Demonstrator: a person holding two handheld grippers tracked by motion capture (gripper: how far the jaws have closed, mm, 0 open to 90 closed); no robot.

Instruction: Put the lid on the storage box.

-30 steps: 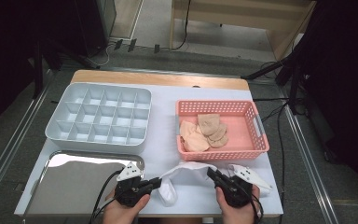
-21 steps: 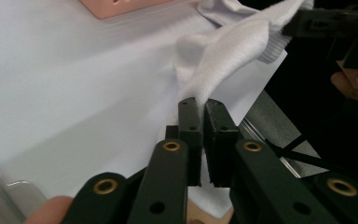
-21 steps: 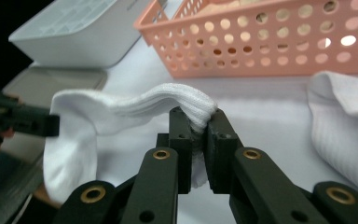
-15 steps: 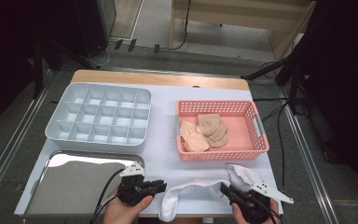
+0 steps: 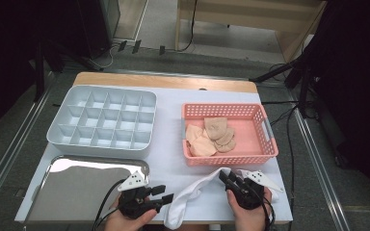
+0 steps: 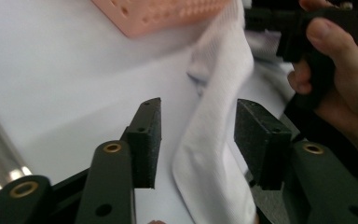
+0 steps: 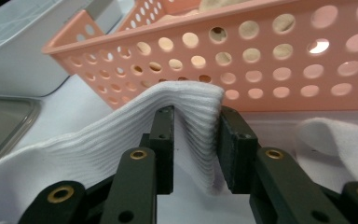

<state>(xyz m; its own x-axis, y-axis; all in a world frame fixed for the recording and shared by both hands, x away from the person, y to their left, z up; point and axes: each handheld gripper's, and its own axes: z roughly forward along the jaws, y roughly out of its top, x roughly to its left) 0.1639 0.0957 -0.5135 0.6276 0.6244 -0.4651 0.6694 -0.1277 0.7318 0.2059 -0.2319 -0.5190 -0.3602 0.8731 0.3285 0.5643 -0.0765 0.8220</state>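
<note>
At the near edge of the table [image 5: 168, 144], a white sock [image 5: 189, 198] lay stretched between the two hand-held grippers, in front of the pink basket [image 5: 265, 126]. The left gripper [image 5: 166, 196] sat at the sock's lower end, just beside the steel tray [image 5: 67, 192]. In the left gripper view, the sock [image 6: 214, 154] passed between the jaws, but both pads stood clear of the fabric with a gap on either side; the jaws had just been opening and gripped nothing. The right gripper [image 5: 223, 176] was at the sock's upper end, close to the basket's front wall. In the right gripper view, a ribbed fold of the sock [image 7: 186, 121] rose between the jaws, draped over the left pad and touching the right one; the jaws had just been opening, and it could not be told whether the pads pressed the fabric or merely flanked it. A second piece of white fabric [image 7: 340, 135] lay to the right of that gripper. The basket contained several beige socks [image 5: 211, 137]. The grey compartment organiser [image 5: 103, 120] stood at the far left, behind the tray, with all visible cells unoccupied.
</note>
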